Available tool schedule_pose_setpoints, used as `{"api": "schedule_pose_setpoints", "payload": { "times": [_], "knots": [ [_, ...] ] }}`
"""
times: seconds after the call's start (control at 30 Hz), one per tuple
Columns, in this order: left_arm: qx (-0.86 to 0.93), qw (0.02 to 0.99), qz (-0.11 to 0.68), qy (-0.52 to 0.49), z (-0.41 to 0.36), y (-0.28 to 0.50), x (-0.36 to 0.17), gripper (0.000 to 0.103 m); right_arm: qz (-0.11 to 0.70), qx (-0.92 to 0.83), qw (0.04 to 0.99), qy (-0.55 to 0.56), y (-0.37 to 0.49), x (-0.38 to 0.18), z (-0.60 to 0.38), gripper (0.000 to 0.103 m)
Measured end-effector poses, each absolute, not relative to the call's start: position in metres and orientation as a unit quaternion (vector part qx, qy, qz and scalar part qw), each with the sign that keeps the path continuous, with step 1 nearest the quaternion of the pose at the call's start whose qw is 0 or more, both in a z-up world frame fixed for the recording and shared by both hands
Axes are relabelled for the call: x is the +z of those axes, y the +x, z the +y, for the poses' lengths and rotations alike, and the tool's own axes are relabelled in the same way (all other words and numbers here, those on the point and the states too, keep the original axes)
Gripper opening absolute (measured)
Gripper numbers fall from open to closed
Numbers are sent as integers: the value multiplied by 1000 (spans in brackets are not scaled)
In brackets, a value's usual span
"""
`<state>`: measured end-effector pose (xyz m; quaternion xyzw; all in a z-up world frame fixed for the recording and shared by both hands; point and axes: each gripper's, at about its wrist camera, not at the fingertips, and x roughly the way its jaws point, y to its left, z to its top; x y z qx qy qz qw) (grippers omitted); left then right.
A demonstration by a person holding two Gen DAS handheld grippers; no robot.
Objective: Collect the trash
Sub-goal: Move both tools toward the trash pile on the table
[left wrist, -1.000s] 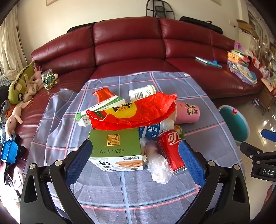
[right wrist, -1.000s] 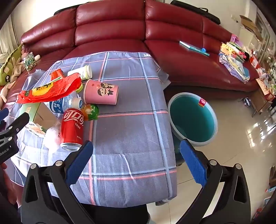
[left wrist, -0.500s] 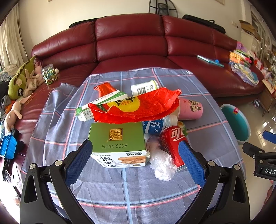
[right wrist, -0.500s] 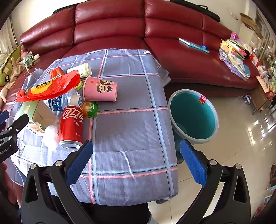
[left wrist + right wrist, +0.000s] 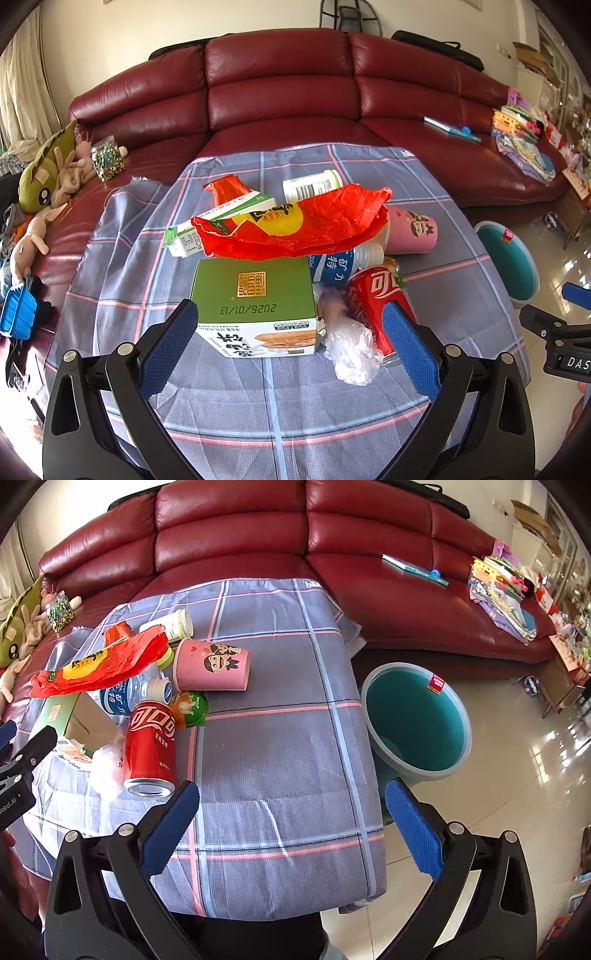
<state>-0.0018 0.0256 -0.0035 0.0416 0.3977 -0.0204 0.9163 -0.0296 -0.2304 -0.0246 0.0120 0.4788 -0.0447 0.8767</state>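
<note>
A heap of trash lies on the checked cloth of the table (image 5: 258, 398): a green box (image 5: 255, 295), a red plastic bag (image 5: 303, 229), a red cola can (image 5: 376, 306) lying on its side, a clear crumpled wrapper (image 5: 351, 347), a water bottle (image 5: 336, 266), a pink cup (image 5: 413, 230) and a white bottle (image 5: 314, 184). My left gripper (image 5: 290, 345) is open just short of the box and can, holding nothing. My right gripper (image 5: 291, 829) is open over the table's bare near part, with the can (image 5: 149, 746) to its left. A teal bin (image 5: 417, 723) stands on the floor at the right.
A dark red leather sofa (image 5: 277, 99) wraps around the far side of the table. Soft toys (image 5: 40, 177) and a jar lie on its left end, books and papers (image 5: 506, 594) on its right. Shiny tiled floor (image 5: 517, 786) spreads to the right of the bin.
Both views have shifted slightly; the trash heap sits a little lower and nearer in the left wrist view. Both grippers stay open and nothing on the table has moved.
</note>
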Motion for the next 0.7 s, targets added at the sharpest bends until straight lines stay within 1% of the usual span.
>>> {"api": "schedule_pose_setpoints", "payload": {
  "times": [0.7],
  "knots": [
    [-12,909,415,35,34,6,-20,99,491,-44,870,15,-26,-36,-229,97]
  ]
}}
